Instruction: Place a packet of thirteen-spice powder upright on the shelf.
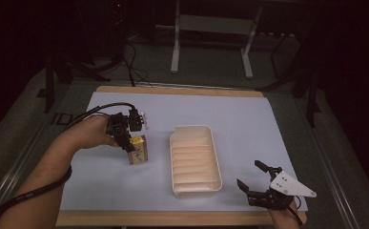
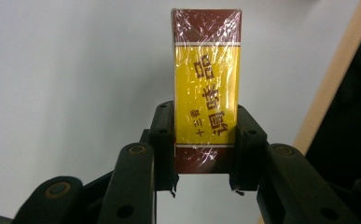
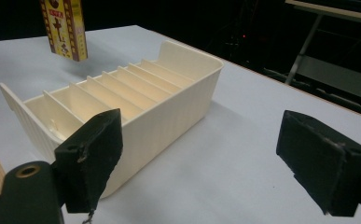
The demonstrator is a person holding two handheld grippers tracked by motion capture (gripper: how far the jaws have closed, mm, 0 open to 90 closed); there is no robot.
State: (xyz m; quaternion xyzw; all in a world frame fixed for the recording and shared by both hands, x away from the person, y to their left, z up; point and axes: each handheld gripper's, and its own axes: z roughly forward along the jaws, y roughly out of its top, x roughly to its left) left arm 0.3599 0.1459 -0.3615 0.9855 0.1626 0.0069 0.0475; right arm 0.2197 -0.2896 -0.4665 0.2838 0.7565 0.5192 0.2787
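A yellow and dark red box [image 2: 206, 100] wrapped in clear film is clamped between the jaws of my left gripper [image 2: 205, 140]. In the high view the same box [image 1: 138, 149] hangs under the left gripper [image 1: 127, 138], left of a cream slotted tray [image 1: 195, 160]. From the right gripper view the box [image 3: 65, 25] floats above the mat beyond the tray [image 3: 169, 112]. My right gripper [image 1: 254, 175] rests near the mat's front right corner with its jaws wide apart and nothing between them; the right gripper [image 3: 201, 158] faces the tray's end.
A pale blue mat [image 1: 239, 119] covers a wooden board [image 1: 172, 89] on the table. Beyond the table stand a white metal frame [image 1: 210, 28] and cables on the floor. The mat's wooden edge [image 2: 327, 88] runs beside the held box.
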